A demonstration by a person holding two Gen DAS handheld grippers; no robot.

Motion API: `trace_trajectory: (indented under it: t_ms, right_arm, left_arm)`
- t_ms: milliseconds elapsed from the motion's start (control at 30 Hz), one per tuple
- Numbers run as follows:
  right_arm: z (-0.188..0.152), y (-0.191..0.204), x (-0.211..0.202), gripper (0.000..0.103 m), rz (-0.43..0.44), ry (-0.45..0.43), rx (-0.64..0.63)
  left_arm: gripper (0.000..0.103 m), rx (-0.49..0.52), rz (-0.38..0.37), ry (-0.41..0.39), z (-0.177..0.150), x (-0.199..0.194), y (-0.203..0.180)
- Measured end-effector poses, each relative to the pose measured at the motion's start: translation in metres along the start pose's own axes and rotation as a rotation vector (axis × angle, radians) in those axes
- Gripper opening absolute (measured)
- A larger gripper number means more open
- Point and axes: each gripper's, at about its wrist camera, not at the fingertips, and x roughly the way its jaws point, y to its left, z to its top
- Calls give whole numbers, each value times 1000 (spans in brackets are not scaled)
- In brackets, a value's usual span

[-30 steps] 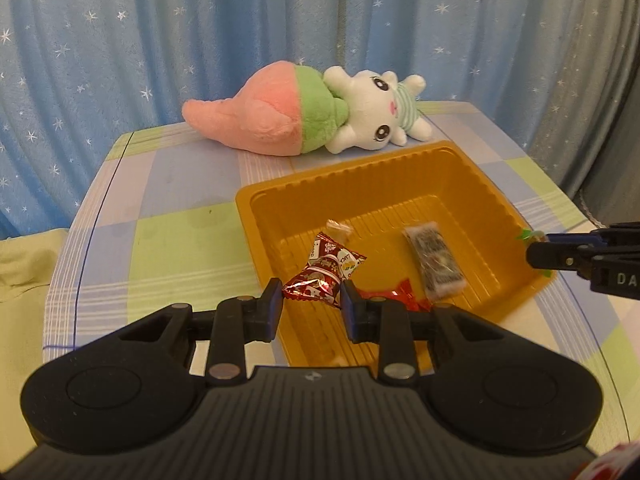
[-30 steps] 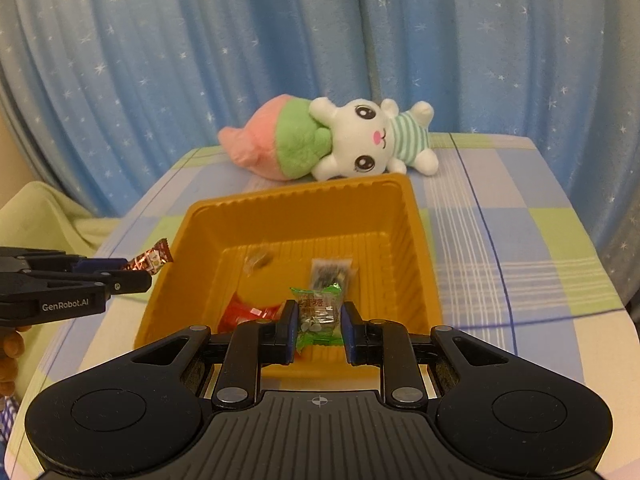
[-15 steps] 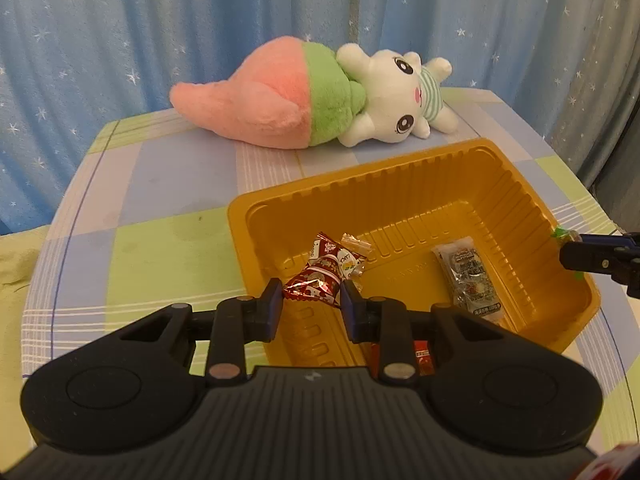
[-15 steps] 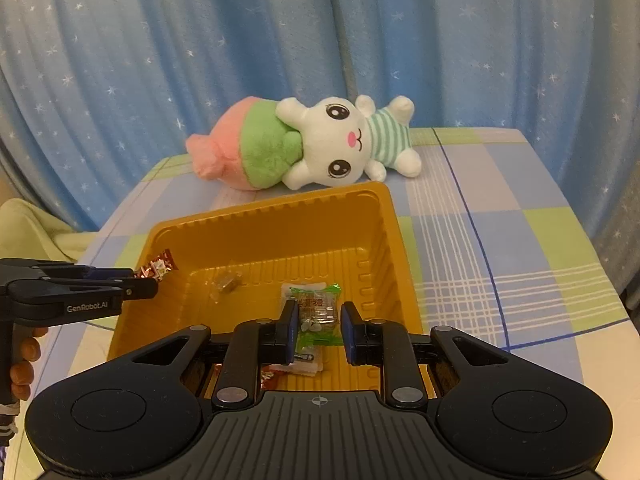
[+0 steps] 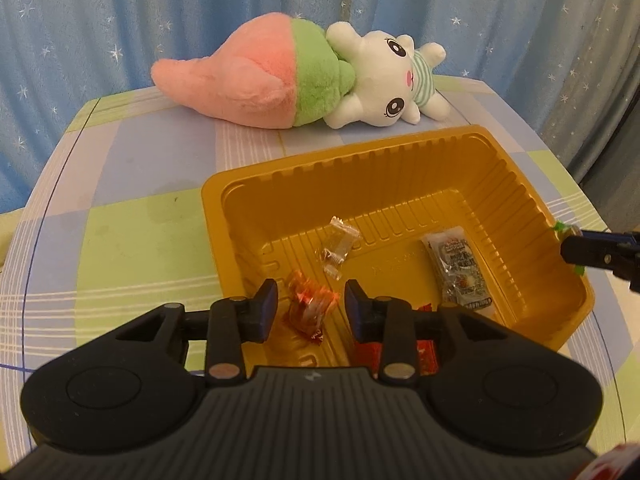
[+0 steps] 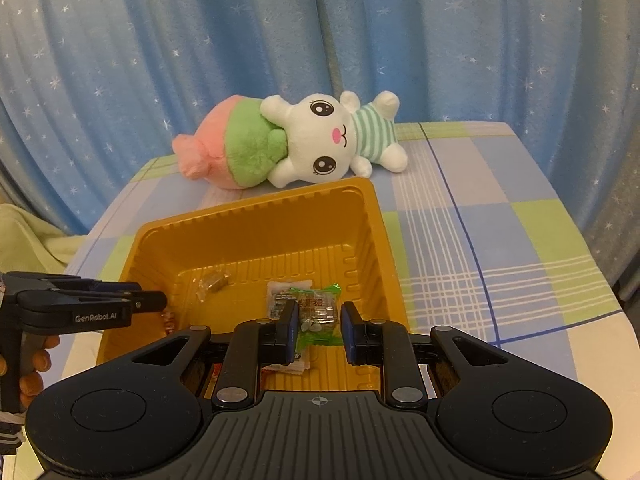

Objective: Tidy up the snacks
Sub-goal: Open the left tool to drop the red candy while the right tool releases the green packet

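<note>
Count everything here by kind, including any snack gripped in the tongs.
Snacks: 5 (clear candy, foil snack, grey sachet, red packet, green snack)
Tray: 1
Plush toy: 1
Total: 7

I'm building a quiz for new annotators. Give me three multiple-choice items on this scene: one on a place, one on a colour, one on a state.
1. Where is the clear-wrapped candy?
A) on the tablecloth
B) inside the tray
C) in a drawer

2. What colour is the tray?
A) golden yellow
B) white
C) green

3. How is the plush rabbit posed?
A) sitting upright
B) hanging from the curtain
C) lying on its side

Answers:
1 B, the candy rests on the tray's ribbed floor.
2 A, its walls and rim are golden yellow.
3 C, the rabbit lies sideways on the table behind the tray.
</note>
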Motion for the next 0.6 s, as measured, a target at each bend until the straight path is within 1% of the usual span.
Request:
trace_trajectory:
  t_ms: [167,300,600]
  right_arm:
    - [1,-2,-3,23,-5,-3,4]
    - [1,-2,-4,23,-13,-2,1]
    - [3,3,-2,23,-17,1,-3]
  left_arm:
    - [35,-3,-23,-8,-5,-15,4]
    - [38,-8,-24,-15,-9,-27,7]
    - [39,-29,-39,-31,-12,-44,13]
